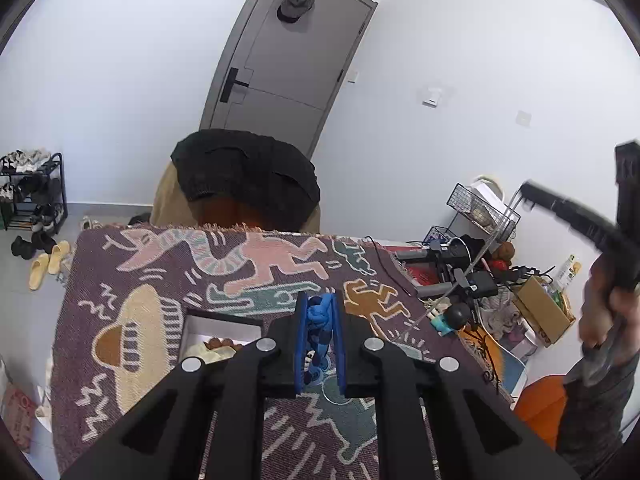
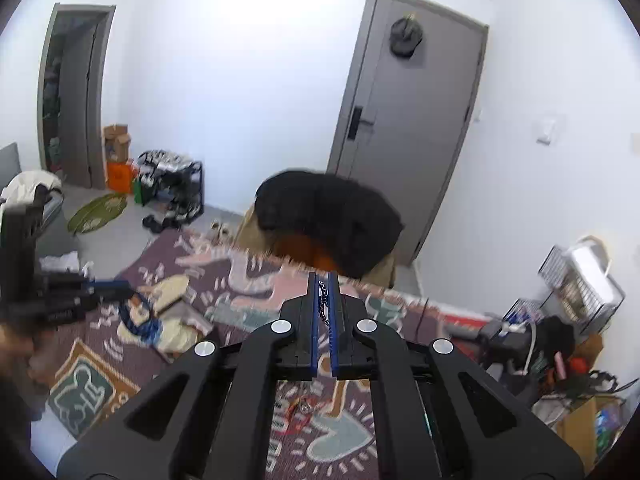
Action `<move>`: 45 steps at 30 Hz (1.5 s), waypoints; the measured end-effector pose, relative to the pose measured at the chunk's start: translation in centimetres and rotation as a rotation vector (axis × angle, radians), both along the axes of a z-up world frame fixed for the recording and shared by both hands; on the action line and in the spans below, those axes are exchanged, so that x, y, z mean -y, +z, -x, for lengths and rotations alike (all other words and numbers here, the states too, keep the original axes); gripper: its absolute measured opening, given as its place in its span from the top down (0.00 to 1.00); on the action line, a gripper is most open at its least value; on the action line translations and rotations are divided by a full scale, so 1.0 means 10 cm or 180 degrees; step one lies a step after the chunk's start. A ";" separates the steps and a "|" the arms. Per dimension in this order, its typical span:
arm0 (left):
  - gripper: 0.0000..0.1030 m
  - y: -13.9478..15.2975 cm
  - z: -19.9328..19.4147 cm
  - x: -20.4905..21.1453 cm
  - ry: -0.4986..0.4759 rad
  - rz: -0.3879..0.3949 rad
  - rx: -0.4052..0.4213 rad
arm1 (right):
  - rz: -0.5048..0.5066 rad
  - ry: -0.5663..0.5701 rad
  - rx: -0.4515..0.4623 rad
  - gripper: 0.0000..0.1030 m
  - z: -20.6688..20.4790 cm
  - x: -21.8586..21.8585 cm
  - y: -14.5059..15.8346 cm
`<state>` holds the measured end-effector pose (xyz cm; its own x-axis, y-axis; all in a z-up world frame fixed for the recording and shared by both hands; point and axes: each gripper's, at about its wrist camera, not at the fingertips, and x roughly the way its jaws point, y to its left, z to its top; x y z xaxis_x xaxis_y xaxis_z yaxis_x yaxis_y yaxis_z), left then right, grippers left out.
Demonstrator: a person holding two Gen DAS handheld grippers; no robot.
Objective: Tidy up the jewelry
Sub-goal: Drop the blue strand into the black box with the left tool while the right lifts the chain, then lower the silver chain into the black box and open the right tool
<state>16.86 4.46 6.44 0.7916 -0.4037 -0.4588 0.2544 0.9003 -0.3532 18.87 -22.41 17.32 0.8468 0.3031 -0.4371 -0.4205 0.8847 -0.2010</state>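
My left gripper [image 1: 319,320] has its jaws clenched on the blue braided cord [image 1: 318,316] at frame centre. The right gripper [image 2: 324,300] pinches the metal chain [image 2: 323,300], both lifted above the desk [image 1: 160,264], probably to untangle them before boxing in the white box [image 1: 208,330] at lower left.

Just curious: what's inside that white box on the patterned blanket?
The white box shows brownish beads and something cream-coloured. The left claw, shut on a blue braided cord, covers the rest.

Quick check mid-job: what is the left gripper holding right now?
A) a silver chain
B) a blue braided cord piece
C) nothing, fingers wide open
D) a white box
B: the left gripper is shut on a blue braided cord piece, seen between its fingers in the left wrist view.
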 end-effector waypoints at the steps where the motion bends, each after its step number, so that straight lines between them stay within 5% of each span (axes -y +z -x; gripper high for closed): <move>1: 0.91 0.02 0.00 -0.02 0.0017 -0.0020 0.0007 | -0.0017 -0.0019 0.0036 0.95 0.00 0.00 0.06; 9: 0.91 -0.08 -0.18 -0.23 0.0190 -0.0124 -0.0126 | -0.0102 -0.0066 0.0307 0.95 0.00 -0.08 0.61; 19: 0.90 -0.78 -0.64 -0.35 0.0197 -0.0139 -0.0562 | -0.0171 0.0130 0.0370 0.95 0.01 -0.54 0.94; 21: 0.68 -0.89 -0.66 -0.35 0.0246 -0.0177 -0.0634 | -0.0193 0.0189 0.0361 0.95 0.02 -0.67 0.96; 22: 0.46 -0.90 -0.64 -0.38 0.0312 -0.0164 -0.0606 | -0.0201 0.0211 0.0357 0.95 0.02 -0.71 0.96; 23: 0.37 -0.89 -0.59 -0.42 0.0370 -0.0116 -0.0510 | -0.0205 0.0233 0.0352 0.95 0.03 -0.77 0.96; 38: 0.29 -0.71 -0.09 -1.07 0.0784 -0.0050 -0.0323 | -0.0135 0.0513 0.0113 0.95 -0.12 -1.55 0.65; 45: 0.29 -0.73 0.02 -1.18 0.0841 0.0014 -0.0319 | 0.0057 0.0549 -0.0129 0.95 -0.28 -1.95 0.23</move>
<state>16.69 16.28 -0.87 0.8205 -0.1913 -0.5387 -0.0254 0.9292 -0.3687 21.70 -2.95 19.62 0.7645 0.4343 -0.4763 -0.5738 0.7952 -0.1960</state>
